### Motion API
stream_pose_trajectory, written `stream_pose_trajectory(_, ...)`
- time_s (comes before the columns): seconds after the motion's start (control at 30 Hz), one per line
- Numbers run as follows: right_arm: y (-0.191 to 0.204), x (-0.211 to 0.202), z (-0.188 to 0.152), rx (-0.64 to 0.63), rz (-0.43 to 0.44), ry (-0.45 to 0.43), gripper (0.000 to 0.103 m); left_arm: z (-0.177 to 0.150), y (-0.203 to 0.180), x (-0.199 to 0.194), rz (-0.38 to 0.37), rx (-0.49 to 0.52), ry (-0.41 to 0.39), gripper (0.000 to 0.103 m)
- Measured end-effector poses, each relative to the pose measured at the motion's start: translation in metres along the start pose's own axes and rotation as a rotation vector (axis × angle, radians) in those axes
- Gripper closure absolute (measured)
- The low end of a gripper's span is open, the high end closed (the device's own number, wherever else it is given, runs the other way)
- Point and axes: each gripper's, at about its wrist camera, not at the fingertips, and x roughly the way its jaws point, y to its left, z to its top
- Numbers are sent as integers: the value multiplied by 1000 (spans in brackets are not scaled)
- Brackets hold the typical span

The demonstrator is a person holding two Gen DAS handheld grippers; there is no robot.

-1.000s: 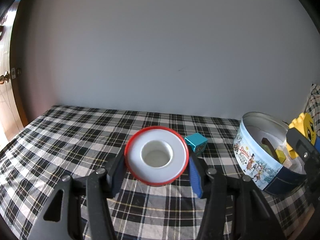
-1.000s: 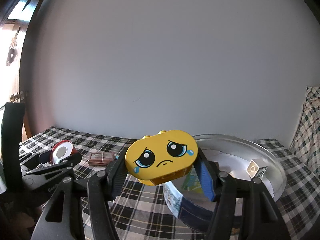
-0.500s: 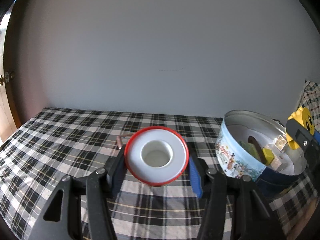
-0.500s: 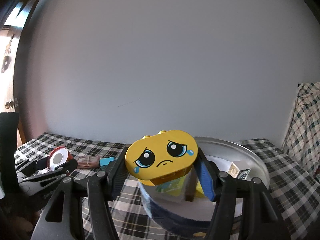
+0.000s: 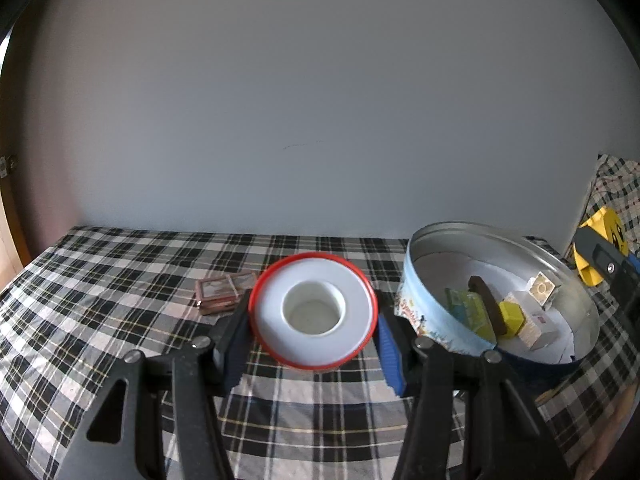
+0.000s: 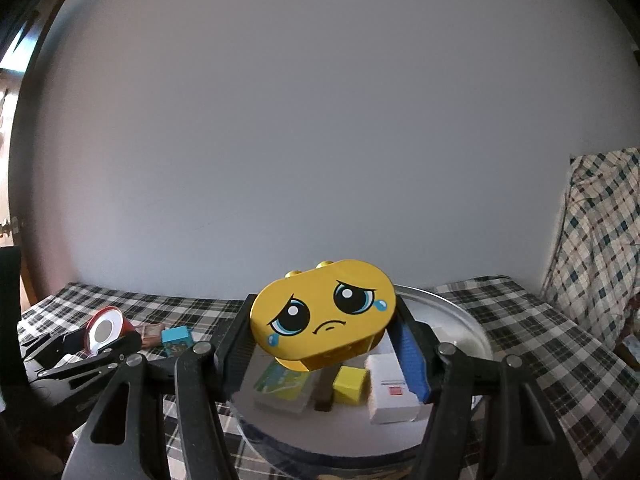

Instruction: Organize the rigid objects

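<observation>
A: What does the left gripper point(image 5: 313, 334) hold?

B: A white spool point(image 5: 313, 314) with a red rim; its blue pads press the rim on both sides, so it is clamped, hole facing the camera; it hangs above the checked cloth point(image 5: 100, 280), clear of it.

A: And the right gripper point(image 6: 325, 342)?

B: Closed on a yellow block point(image 6: 324, 314) with a crying face; the fingers squeeze its two rounded ends; two studs show on its top edge; the face is tilted, left side lower.

A: Where is the block relative to the tin point(image 5: 436, 320)?

B: From the right wrist it sits over the open tin point(image 6: 472, 328), above the contents; I can't tell how high above, the view is too foreshortened. From the left wrist the block point(image 5: 600, 248) shows at the far right edge, past the tin's rim.

A: What is in the tin?

B: A green card box point(image 5: 466, 306), a dark brown bar point(image 5: 486, 300) leaning across it, a small yellow cube point(image 5: 512, 316), a white box point(image 5: 538, 330) and a pale cube with a ring mark point(image 5: 542, 288); all lie on white paper lining the floor.

A: Anything left on the cloth?

B: A brown flat case point(image 5: 224, 290), just left of the spool in the left view; from the right wrist a teal cube point(image 6: 177, 338) shows beside that case point(image 6: 150, 330), with the left gripper point(image 6: 90, 346) and spool point(image 6: 105, 330) near them at the left.

A: Surroundings?

B: A plain grey wall point(image 5: 320, 100) behind; a checked pillow point(image 6: 600, 240) at the right.
</observation>
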Motion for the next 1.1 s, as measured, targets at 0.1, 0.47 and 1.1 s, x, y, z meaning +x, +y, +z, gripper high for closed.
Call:
stream_pose_trajectory(0.1,-10,-1,1,10,-13,-3,38,2,-5,0,-8,6,-10,49)
stream_pose_trajectory(0.47,-45,-1,6,44,-80,-19,38,10,-26,-3,-53,28,-54,49)
stream_pose_trajectory(1.1,-107,37,15,90,-215,19,38,22,-102,26,-148,122,-21,49)
